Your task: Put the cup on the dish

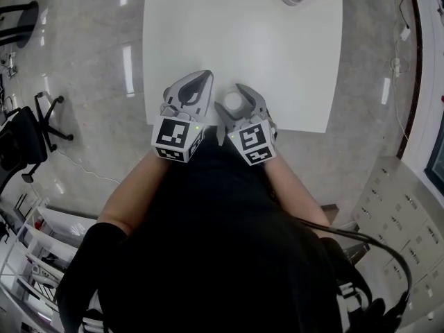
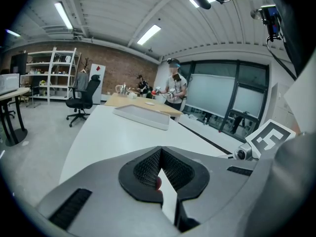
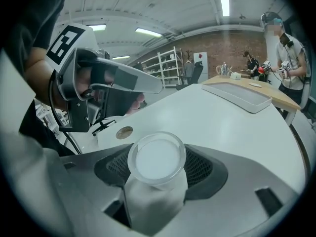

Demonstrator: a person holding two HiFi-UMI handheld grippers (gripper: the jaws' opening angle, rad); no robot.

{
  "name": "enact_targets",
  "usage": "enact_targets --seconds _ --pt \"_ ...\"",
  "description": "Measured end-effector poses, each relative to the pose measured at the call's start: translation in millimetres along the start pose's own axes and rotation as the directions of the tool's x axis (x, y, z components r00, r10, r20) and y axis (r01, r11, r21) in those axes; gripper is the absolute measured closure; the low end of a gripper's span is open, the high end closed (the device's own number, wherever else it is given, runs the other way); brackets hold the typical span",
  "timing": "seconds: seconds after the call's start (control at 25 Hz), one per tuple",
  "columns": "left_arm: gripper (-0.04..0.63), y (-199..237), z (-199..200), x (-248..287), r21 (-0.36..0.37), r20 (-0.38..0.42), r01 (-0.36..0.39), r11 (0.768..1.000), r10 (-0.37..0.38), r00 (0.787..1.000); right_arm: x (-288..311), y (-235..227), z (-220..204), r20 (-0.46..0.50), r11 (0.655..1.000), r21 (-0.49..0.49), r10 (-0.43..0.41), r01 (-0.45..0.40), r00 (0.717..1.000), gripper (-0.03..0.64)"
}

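Observation:
A white translucent cup lies tilted between the jaws of my right gripper, its round end facing forward and the mesh pads against both its sides. The jaws stand wide around it. In the head view the cup and right gripper hover at the near edge of the white table. My left gripper is close beside it on the left, its jaws together with nothing between them. No dish shows in any view.
A shallow white tray lies at the table's far end. A small brown round disc sits in the tabletop near my grippers. Office chairs, shelves and people stand beyond the table.

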State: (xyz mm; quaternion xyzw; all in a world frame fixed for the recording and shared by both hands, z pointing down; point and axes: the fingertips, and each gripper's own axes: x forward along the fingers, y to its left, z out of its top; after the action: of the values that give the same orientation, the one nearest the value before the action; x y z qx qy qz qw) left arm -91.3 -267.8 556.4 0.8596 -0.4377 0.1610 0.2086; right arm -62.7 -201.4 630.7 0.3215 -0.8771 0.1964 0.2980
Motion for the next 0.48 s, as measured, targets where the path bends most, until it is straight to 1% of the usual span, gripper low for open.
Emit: enact_targets --seconds 0.28,0.48 --pt "0.597 -1 0 5 0.015 -0.009 0.028 0.999 -0.028 1.0 -1 -8 2 0.009 0.996 -0.057 -0.064 0.064 0.998 0.37" --pt "0.597 0 10 3 0.031 0.003 0.055 0.998 -0.055 0.999 -3 -10 10 0.006 0.994 -0.042 -0.099 0.099 0.995 0.37"
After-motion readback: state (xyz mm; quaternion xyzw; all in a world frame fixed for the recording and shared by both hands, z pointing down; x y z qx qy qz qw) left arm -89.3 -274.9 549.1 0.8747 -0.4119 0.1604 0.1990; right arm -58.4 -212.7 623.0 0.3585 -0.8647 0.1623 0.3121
